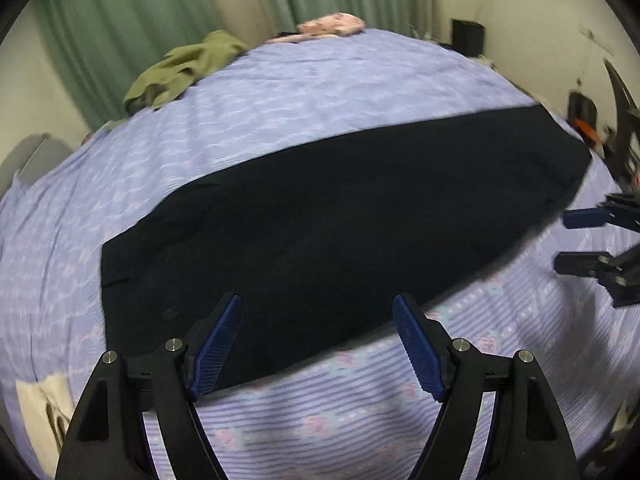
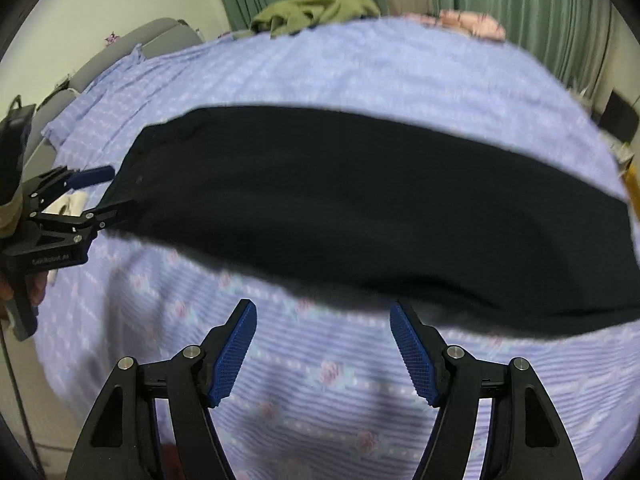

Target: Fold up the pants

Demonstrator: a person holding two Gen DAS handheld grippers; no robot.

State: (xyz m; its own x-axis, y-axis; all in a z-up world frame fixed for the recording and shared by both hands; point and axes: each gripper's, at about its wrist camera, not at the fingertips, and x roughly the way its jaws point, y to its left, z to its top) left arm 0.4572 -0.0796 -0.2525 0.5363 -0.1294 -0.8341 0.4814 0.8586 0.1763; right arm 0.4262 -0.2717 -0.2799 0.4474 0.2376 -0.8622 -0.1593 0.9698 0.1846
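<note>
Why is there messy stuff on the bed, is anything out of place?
The black pants lie flat and tidy on the purple bedsheet. Two things look out of place: a green garment lies crumpled at the far edge of the bed, and a pink cloth sits bunched up near it. Nothing looks spilled or torn.

Long black folded pants (image 1: 340,216) flat mid-bed on lilac striped bedsheet (image 1: 320,80); crumpled olive garment (image 1: 184,68) and pink cloth bundle (image 1: 332,26) at far edge.
</note>
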